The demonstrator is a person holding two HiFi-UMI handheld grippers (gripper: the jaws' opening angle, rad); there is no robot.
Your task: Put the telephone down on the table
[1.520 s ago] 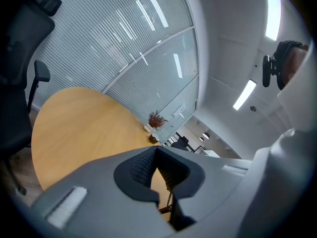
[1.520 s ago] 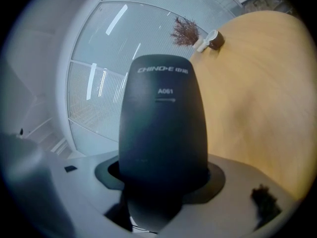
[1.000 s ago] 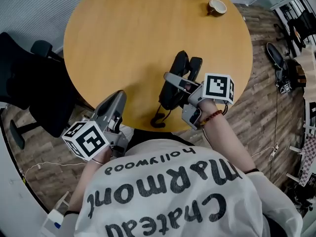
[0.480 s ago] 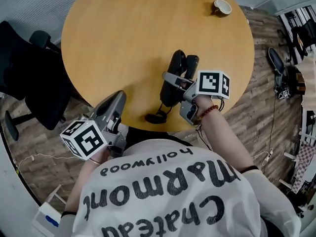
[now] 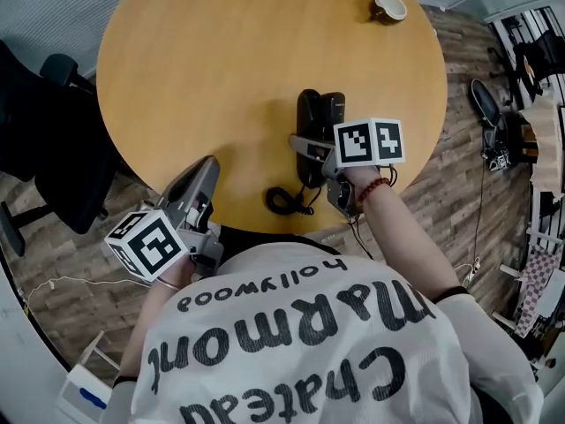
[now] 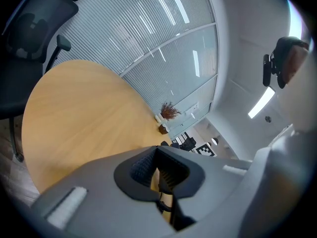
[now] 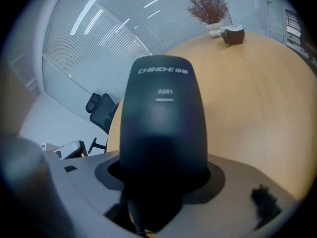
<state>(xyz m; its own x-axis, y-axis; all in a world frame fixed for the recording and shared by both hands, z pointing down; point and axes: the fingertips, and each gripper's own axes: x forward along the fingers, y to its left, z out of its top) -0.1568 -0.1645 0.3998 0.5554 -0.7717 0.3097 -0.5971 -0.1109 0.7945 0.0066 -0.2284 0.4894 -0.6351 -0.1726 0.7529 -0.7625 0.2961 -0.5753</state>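
Right tongs (image 7: 163,175) tight around telephone (image 7: 162,113)

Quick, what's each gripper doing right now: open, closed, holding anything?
Left gripper: closed, nothing in it.
Right gripper: closed on the black telephone.

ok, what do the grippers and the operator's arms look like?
Left gripper and right gripper: grey shells, black ribbed pads, each with a white cube of black square markers. White T-shirt, black lettering; beaded bracelet on right wrist.
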